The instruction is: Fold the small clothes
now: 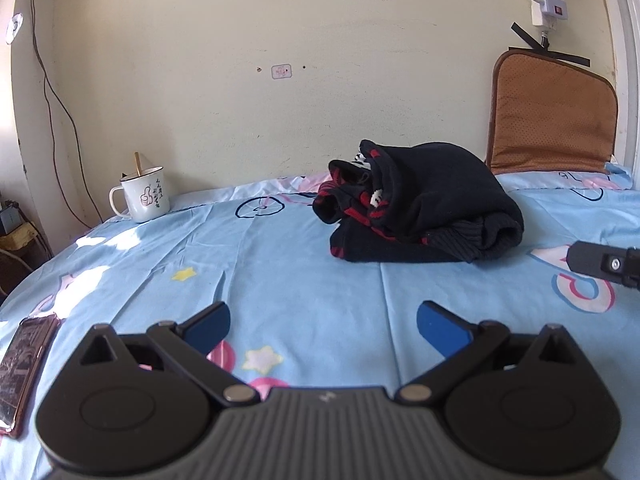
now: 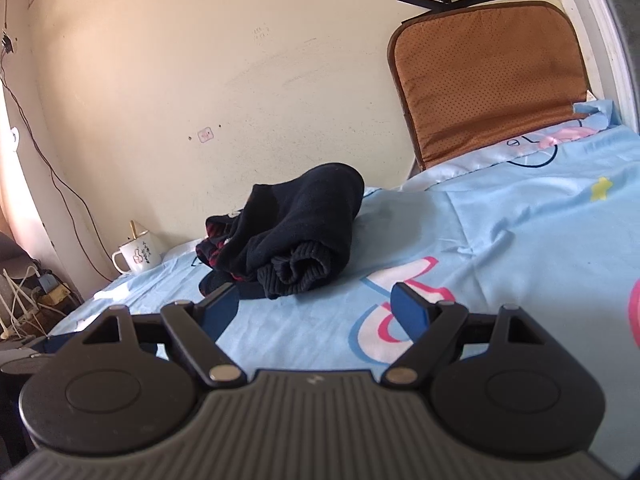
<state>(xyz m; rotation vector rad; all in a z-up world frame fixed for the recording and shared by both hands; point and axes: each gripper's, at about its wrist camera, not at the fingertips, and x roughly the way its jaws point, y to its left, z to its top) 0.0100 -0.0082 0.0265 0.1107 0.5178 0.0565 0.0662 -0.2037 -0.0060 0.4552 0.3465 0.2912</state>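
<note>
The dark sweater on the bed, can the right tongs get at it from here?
Probably yes: the right tongs are open just short of the dark sweater, and only bare bedsheet lies between them.

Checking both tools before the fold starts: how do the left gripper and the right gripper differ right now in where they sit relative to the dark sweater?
The left gripper sits back from the dark sweater, with bare bedsheet between them. The right gripper is closer; in its view one fingertip overlaps the sweater's edge near the ribbed hem, though contact is unclear. The left gripper faces the sweater's red-patterned side. Both are open and hold nothing.
</note>
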